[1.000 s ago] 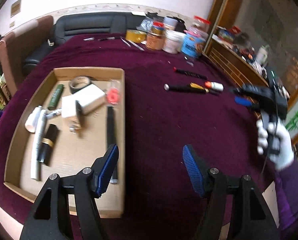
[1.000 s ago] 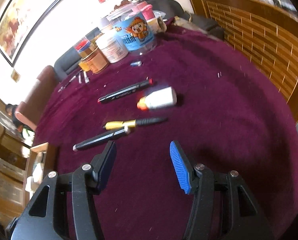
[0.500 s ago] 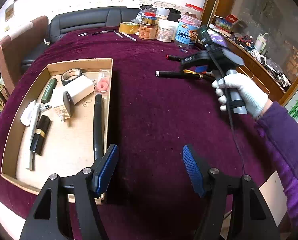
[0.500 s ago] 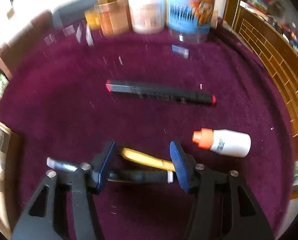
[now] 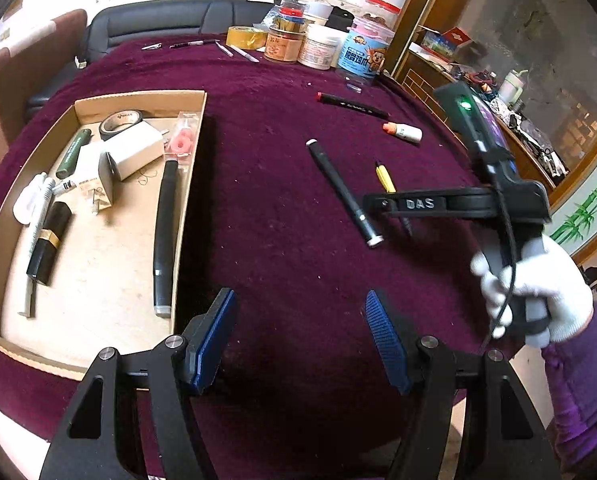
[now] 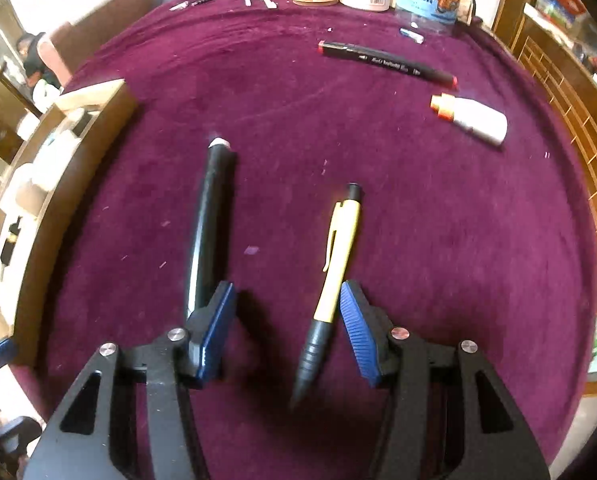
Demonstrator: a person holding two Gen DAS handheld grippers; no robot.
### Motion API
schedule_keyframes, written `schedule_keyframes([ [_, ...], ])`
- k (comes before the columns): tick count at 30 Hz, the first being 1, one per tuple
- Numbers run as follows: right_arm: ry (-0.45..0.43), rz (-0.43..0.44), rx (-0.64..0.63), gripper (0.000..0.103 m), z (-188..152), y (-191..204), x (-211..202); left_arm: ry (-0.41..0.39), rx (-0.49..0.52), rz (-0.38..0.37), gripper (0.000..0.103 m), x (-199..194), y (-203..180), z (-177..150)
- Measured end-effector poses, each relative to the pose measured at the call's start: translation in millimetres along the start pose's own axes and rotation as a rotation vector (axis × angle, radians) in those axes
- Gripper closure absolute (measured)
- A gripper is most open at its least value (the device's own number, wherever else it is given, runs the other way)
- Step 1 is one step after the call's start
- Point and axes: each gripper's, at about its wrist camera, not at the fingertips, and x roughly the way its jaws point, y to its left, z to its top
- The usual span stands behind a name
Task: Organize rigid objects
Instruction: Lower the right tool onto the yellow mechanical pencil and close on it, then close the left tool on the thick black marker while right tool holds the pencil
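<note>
A yellow and black mechanical pencil [image 6: 336, 264] lies on the purple cloth between the fingers of my right gripper [image 6: 284, 312], close beside the right pad. The jaws stand open and no pad presses on it. A black pen [image 6: 210, 220] runs under the left finger. Farther off lie a black marker [image 6: 386, 62] with red ends and a white bottle [image 6: 474, 118] with an orange cap. My left gripper [image 5: 298, 320] hangs open and empty over bare cloth, beside the cardboard tray [image 5: 198, 140]. In the left wrist view a gloved hand [image 5: 538, 292] holds the right gripper above the pen [image 5: 342, 192].
The tray holds a tape roll [image 5: 120, 122], a white box [image 5: 138, 152], a long black pen [image 5: 164, 232], a lipstick [image 5: 48, 240] and other small items. Jars and tubs [image 5: 322, 50] line the table's far edge. A wooden cabinet [image 5: 538, 152] stands at the right.
The right gripper has swung in from the right, rolled, and come down over the black pen and the pencil, which now run lengthwise in its view. The left gripper has barely shifted.
</note>
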Motion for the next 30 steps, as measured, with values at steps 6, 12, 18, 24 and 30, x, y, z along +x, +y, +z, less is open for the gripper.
schedule_keyframes([
  [6, -0.069, -0.048, 0.060, 0.050, -2.5, -17.9, -4.7, -0.003, -0.007, 0.003, 0.042, -3.1, -3.8, -2.0],
  [12, -0.123, -0.116, 0.031, 0.084, 1.8, -16.0, -2.2, 0.022, 0.044, 0.022, 0.042, 8.7, -22.9, 7.3],
  [18, -0.131, -0.174, 0.035, 0.091, -8.4, -37.8, -9.0, 0.019, 0.118, 0.129, 0.036, 33.5, -43.4, 19.8],
  [24, -0.150, -0.155, 0.104, 0.091, -16.0, -70.5, -15.0, 0.025, 0.193, 0.196, 0.036, 64.3, -69.3, 33.7],
  [30, -0.183, -0.144, 0.104, 0.090, -20.1, -72.7, -14.5, 0.019, 0.235, 0.242, 0.036, 74.8, -85.4, 37.9],
])
